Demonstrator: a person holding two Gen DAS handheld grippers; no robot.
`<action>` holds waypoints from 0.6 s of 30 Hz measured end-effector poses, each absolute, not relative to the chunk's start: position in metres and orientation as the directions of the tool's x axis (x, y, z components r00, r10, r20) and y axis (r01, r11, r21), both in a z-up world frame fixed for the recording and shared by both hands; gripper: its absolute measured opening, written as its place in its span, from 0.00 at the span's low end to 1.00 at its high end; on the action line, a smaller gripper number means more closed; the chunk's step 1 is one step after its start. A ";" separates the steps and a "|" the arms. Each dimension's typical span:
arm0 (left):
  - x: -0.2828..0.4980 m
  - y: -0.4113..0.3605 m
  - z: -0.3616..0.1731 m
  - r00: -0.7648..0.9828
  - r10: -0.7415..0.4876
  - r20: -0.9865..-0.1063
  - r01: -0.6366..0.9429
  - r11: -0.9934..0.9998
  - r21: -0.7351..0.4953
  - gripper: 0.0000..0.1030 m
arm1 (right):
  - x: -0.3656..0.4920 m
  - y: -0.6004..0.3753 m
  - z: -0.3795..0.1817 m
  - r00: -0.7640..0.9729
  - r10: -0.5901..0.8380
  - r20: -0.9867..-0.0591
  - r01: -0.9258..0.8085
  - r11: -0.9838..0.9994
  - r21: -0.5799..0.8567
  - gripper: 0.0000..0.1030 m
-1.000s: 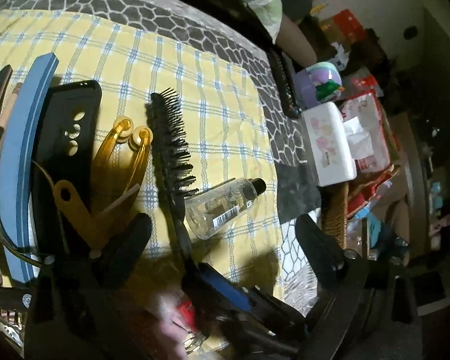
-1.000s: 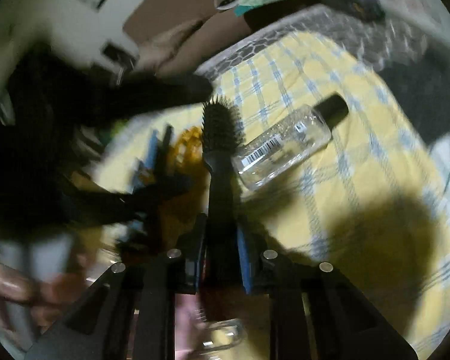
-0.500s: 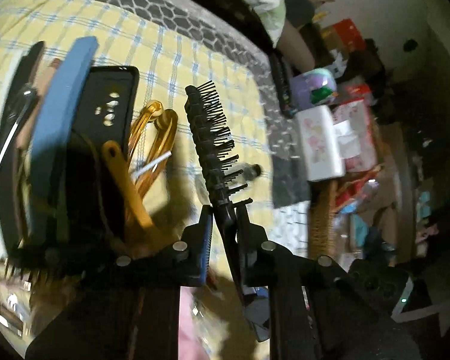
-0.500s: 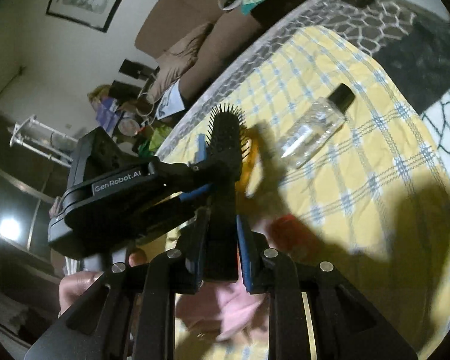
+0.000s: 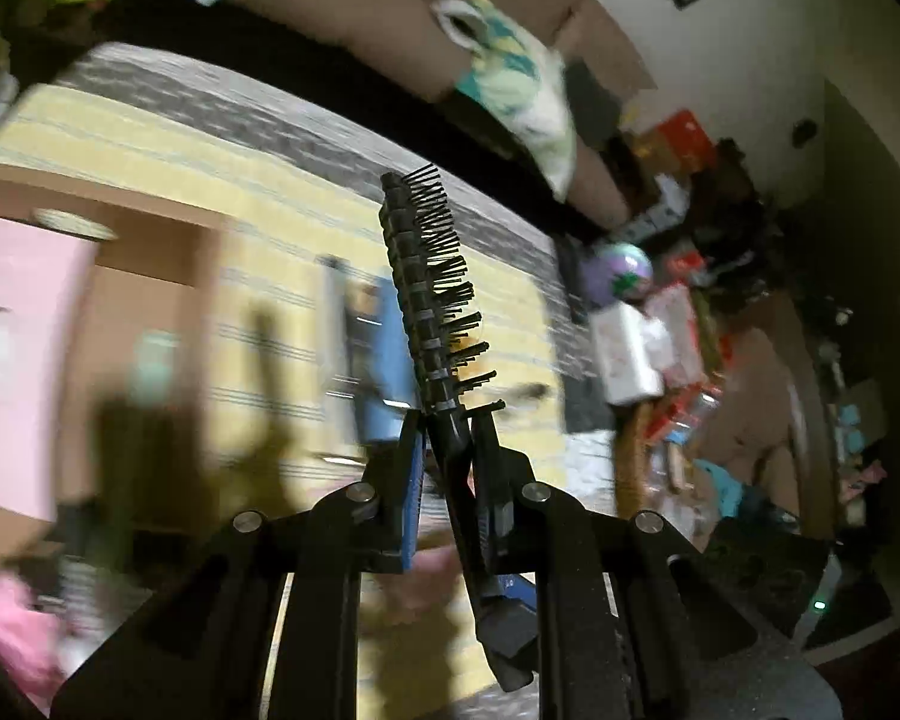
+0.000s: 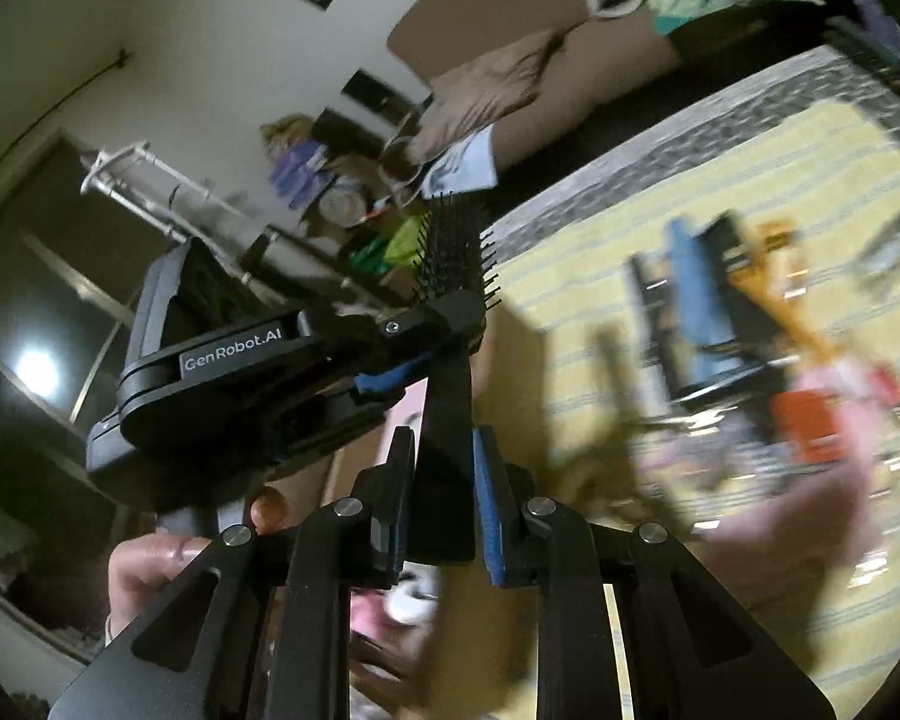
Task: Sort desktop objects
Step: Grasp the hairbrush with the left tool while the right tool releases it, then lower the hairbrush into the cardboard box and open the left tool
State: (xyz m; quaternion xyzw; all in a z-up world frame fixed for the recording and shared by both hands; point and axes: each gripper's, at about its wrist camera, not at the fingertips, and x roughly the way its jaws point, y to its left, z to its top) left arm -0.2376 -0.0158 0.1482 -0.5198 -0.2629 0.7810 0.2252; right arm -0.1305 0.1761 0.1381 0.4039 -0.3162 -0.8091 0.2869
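Black hairbrush (image 5: 432,300) is gripped by 2 tongs: left gripper (image 5: 444,426) at the neck, right gripper (image 6: 444,450) on the handle, likely for handover above the yellow cloth (image 5: 270,276).

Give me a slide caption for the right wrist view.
Both grippers, right and left, grip one black hairbrush above the yellow cloth.

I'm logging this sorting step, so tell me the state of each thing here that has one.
Left gripper: shut on hairbrush.
Right gripper: shut on hairbrush.
Hairbrush: lifted off the yellow cloth, held by both grippers on its handle.
Desktop items beyond: too blurred to tell.
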 end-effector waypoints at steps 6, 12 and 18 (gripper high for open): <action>-0.252 -0.088 0.115 -0.358 0.551 -0.753 0.005 -0.806 -0.592 0.13 | -0.145 0.082 0.115 -0.459 -0.709 -0.536 0.175 -0.663 0.727 0.20; -0.276 -0.106 0.080 -0.311 0.514 -0.799 -0.008 -0.842 -0.539 0.14 | -0.167 0.037 0.087 -0.458 -0.647 -0.609 0.109 -0.722 0.684 0.20; -0.281 -0.120 0.078 -0.331 0.459 -0.824 0.013 -0.871 -0.491 0.66 | -0.184 0.024 0.070 -0.410 -0.626 -0.664 0.095 -0.753 0.651 0.23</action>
